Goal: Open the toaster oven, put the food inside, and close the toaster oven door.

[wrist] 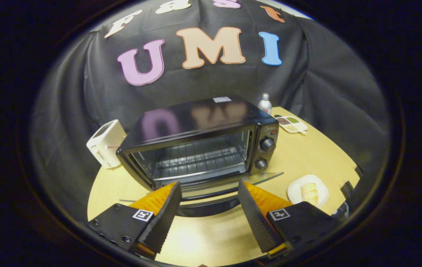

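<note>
A black toaster oven (203, 144) stands on the wooden table, just beyond my fingers. Its glass door (211, 193) lies folded down flat toward me, with its dark handle (205, 209) showing between my fingertips. The wire rack (199, 157) inside is bare. My gripper (209, 191) is open, its black ribbed fingers (166, 218) spread either side of the door's front edge and touching nothing. The food, a pale bread roll (309, 193), lies on a small white plate (294, 193) to the right of my right finger.
A white toaster (105, 144) stands left of the oven. Behind the oven on the right are a bottle (265, 103) and a white divided dish (292, 124) with small portions. Dark clamps (348, 189) sit at the table's right edge. Bare tabletop (211, 237) lies under my fingers.
</note>
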Available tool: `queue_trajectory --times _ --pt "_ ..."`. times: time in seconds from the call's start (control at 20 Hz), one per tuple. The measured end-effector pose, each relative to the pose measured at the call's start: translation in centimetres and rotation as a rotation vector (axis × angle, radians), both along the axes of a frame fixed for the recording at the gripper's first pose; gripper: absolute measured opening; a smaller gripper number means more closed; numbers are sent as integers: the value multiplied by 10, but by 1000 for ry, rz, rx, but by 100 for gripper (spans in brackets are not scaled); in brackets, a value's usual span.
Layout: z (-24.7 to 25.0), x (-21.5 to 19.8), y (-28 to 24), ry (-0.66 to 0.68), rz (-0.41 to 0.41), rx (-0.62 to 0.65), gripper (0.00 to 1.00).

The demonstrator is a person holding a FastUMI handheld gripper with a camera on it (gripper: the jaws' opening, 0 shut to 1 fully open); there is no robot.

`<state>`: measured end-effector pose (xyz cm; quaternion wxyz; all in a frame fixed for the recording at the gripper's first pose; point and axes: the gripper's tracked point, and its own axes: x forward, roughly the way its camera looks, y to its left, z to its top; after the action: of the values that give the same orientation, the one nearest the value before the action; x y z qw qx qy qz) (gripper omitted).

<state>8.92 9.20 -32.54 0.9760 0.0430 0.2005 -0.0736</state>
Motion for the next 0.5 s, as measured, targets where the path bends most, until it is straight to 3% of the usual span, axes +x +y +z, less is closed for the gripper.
queue_trajectory --times 0.3,0.5 --pt "-58 -30 -9 184 -50 -94 97" --pt "-92 -34 -14 239 -70 -74 97"
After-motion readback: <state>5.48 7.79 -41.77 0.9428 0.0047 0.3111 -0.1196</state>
